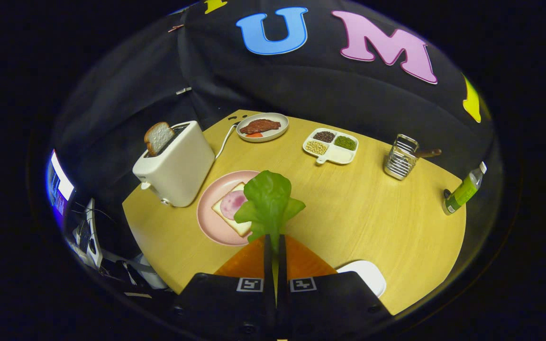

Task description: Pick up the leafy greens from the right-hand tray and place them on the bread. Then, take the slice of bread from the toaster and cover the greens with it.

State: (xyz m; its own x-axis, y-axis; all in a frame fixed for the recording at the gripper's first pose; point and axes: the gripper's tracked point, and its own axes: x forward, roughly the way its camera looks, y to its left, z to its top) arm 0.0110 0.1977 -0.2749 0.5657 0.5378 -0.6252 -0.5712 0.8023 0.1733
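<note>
Leafy greens are held by the stem end between the fingers of the gripper, whose jaws are pressed nearly together and pinch the stalk. The leaf is carried above the table, over the near edge of the pink plate. On that plate lies a slice of bread topped with a round of ham; the bread is partly hidden behind the leaf. The white toaster stands just beside the plate, with a second bread slice upright in its slot. An empty white tray is noted near the right finger.

The first step is judged to be at the carrying stage, release not yet made. Risks are noted as follows. The grip is on a thin stalk, so the leaf may slip or swing. If released where it hangs, part of it may land on the plate's rim rather than on the bread. A low approach may also push the ham off the bread.
</note>
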